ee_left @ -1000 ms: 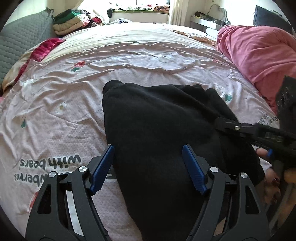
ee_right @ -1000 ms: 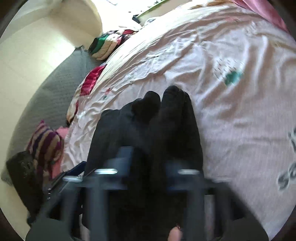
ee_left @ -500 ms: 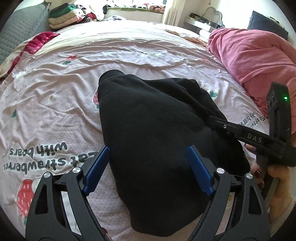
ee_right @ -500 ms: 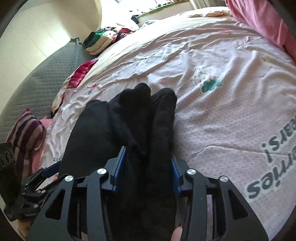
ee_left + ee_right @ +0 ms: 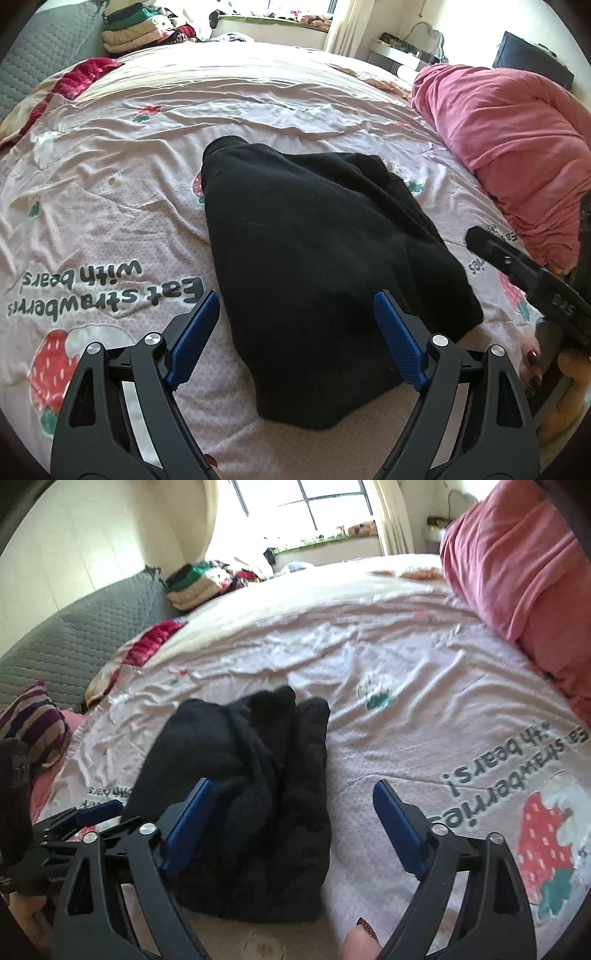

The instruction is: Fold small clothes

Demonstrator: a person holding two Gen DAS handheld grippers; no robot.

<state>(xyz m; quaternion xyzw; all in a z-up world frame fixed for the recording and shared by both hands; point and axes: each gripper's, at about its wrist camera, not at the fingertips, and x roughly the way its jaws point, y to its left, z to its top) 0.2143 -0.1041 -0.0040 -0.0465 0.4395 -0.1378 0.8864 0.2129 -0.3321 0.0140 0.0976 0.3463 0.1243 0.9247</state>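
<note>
A black garment [image 5: 314,229] lies folded in a thick bundle on the pink strawberry-print bedsheet [image 5: 110,206]. My left gripper [image 5: 295,299] hovers over its near end, jaws wide and blue pads clear of the cloth. My right gripper [image 5: 291,784] is opening. Its left pad stands by the black garment [image 5: 258,746] and its right pad is over bare sheet, neither pressing on anything. In the left wrist view the right gripper [image 5: 517,266] shows at the right edge, just off the bundle. The left gripper [image 5: 92,808] appears low on the left in the right wrist view.
A bunched pink quilt [image 5: 517,140] fills the right side of the bed. Folded clothes [image 5: 140,26] are stacked at the far left corner beside a grey quilted headboard [image 5: 74,642]. A striped pillow [image 5: 33,723] and a red cloth [image 5: 81,74] lie along the left edge.
The right gripper, shut on the garment's edge a second ago, has spread its jaws, let go and drawn back. The left gripper backed off a little with slightly wider jaws.
</note>
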